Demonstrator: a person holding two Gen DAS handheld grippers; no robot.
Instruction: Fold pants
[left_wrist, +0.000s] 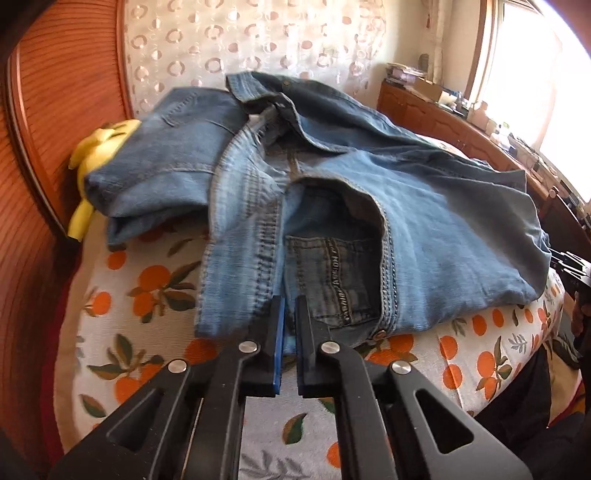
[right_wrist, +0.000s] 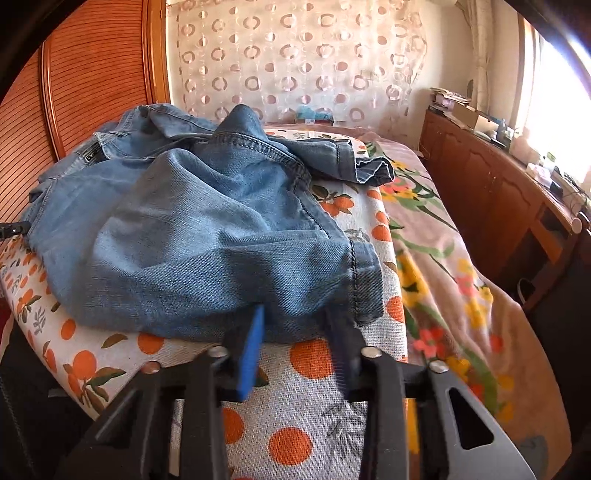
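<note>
Blue denim pants (left_wrist: 332, 206) lie bunched on a cushion with an orange-fruit print (left_wrist: 147, 295). In the left wrist view the waistband and back pocket face me. My left gripper (left_wrist: 290, 306) has its jaws nearly together on the near denim edge by the waistband. In the right wrist view the pants (right_wrist: 207, 229) lie in a rumpled heap, one leg end toward me. My right gripper (right_wrist: 295, 317) is open, its blue-padded fingertips (right_wrist: 255, 332) at the near edge of the denim, nothing between them. The right gripper's tip also shows in the left wrist view (left_wrist: 569, 266).
A yellow plush toy (left_wrist: 99, 162) lies under the pants at the left. A wooden headboard (left_wrist: 55, 110) stands behind. A floral blanket (right_wrist: 443, 258) covers the bed to the right. A wooden cabinet (right_wrist: 498, 177) with clutter runs along the window side.
</note>
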